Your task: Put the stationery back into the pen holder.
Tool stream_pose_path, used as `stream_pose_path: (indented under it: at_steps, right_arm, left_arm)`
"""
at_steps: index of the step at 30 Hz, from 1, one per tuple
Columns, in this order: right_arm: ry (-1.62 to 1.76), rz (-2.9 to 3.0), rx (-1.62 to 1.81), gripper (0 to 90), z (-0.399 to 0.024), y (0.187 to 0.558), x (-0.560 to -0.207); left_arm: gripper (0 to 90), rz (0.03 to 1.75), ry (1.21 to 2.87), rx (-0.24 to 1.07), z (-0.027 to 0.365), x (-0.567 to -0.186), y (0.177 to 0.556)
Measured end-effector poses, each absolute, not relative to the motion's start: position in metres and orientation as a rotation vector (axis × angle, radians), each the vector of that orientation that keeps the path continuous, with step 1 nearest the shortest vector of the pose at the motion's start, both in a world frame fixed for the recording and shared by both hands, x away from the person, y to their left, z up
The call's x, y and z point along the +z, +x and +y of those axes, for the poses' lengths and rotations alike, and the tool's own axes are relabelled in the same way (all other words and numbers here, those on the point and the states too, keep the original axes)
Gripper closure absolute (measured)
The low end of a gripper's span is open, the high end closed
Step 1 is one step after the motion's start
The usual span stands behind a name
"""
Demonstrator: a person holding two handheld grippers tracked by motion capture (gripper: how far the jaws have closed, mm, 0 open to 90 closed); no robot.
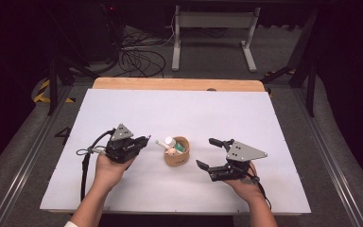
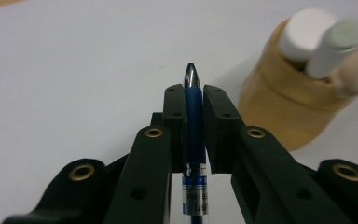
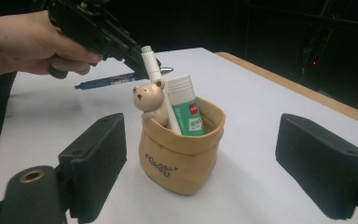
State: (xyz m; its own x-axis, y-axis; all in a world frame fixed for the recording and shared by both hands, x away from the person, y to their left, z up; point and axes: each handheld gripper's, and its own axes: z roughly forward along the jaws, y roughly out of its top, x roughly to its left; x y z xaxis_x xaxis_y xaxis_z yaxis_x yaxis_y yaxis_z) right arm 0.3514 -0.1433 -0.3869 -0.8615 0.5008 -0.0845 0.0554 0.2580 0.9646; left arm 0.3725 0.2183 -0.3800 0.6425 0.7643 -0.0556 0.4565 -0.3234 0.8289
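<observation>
your left gripper point(image 1: 141, 141) has its jaws clenched on the pen point(image 2: 194, 112); in the left gripper view the blue barrel runs straight up the gap between the two pads, its dark tip poking just past the jaw ends and its labelled rear section trailing back toward the camera. the pen's long axis therefore lies along the jaws, and in the right gripper view the pen point(image 3: 116, 80) sits close to level above the table point(image 1: 179, 113), tip toward the pouch. the pouch point(image 1: 177, 153) stands upright just to the right of that tip, between your two hands, with its mouth facing up. it already carries a white marker point(image 3: 157, 88), a glue stick point(image 3: 185, 109) and a small bear figure point(image 3: 150, 101), which leaves free room mainly at the rear and right of the opening. the relation that governs the next move, as judged from this, is level pen against upward mouth: you would need to tip the point down before lowering it in. the left hand is the nearer one and holds the part. your right gripper point(image 1: 207, 153) rests on the far side of the pouch, jaws released and wide, with the pouch standing ahead of the pads, touched by neither.
</observation>
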Motion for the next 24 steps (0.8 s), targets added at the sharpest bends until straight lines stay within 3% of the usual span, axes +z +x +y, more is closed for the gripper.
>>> stream_pose_path:
  at_steps: [24]
  right_arm:
    - [0.478, 2.161, 1.719, 24.8, -0.127, 0.346, -0.386]
  left_arm:
    - [80.4, 0.718, 1.874, 0.410, 0.202, -0.344, 0.330]
